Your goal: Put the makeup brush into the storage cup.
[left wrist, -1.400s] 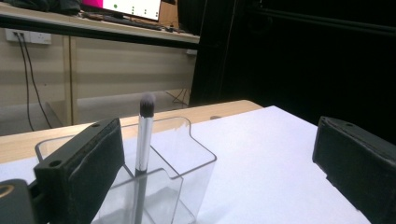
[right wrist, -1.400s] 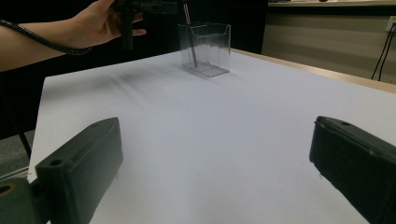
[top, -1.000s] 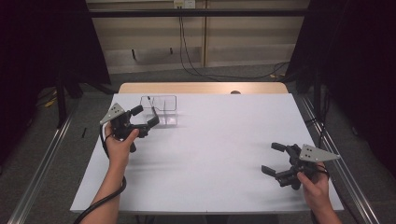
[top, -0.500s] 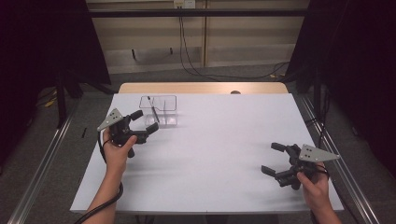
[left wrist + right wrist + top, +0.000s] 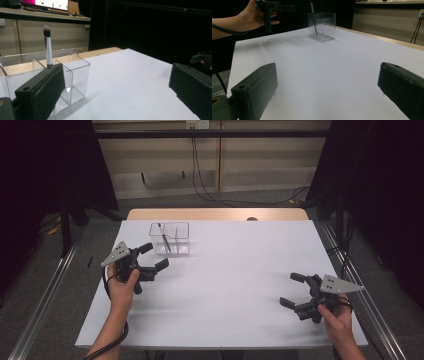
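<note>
A clear plastic organiser box [image 5: 171, 239] [image 5: 72, 75] [image 5: 322, 25] stands at the back left of the white table [image 5: 235, 270]. A makeup brush [image 5: 164, 238] [image 5: 47, 47] with a silver handle leans upright in one of its compartments, bristles up. My left gripper [image 5: 153, 256] [image 5: 115, 90] hangs open just in front and left of the box, nothing between its jaws. My right gripper [image 5: 293, 290] [image 5: 327, 90] rests open near the table's front right, empty, pointing left across the table.
The table's wooden far edge [image 5: 215, 214] shows behind the white sheet. Cables [image 5: 205, 180] hang down the back wall. Metal rails [image 5: 45, 305] run along the floor on both sides. Dark curtains flank the room.
My left gripper has drawn back from the box, toward the front left and a little lower. The right gripper has stayed still.
</note>
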`<state>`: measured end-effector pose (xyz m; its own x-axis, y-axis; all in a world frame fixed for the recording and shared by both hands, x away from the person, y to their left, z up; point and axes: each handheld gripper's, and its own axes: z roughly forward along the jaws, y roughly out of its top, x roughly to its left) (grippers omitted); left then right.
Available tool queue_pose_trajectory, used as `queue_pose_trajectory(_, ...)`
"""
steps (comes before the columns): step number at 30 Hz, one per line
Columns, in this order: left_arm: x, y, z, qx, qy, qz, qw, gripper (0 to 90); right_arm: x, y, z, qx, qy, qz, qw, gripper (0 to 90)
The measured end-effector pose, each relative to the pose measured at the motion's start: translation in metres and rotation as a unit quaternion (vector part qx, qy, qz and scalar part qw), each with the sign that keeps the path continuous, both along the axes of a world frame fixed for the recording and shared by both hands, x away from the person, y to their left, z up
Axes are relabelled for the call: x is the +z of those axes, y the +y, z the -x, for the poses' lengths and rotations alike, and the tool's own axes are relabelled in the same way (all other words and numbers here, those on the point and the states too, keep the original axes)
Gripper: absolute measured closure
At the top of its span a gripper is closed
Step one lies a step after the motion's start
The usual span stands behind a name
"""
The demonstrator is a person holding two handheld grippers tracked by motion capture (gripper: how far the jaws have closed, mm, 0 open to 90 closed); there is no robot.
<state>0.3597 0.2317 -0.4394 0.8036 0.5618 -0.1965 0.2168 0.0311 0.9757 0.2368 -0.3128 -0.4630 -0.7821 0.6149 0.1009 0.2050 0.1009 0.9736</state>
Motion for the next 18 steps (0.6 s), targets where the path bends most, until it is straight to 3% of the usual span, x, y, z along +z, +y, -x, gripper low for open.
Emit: queue_pose_trajectory(18, -0.002, 0.01, 0.016, -0.009, -0.003, -0.008, 0.9999, 0.3, 0.0, -0.001, 0.0, 0.0, -0.001, 0.0, 1.0, 2.1)
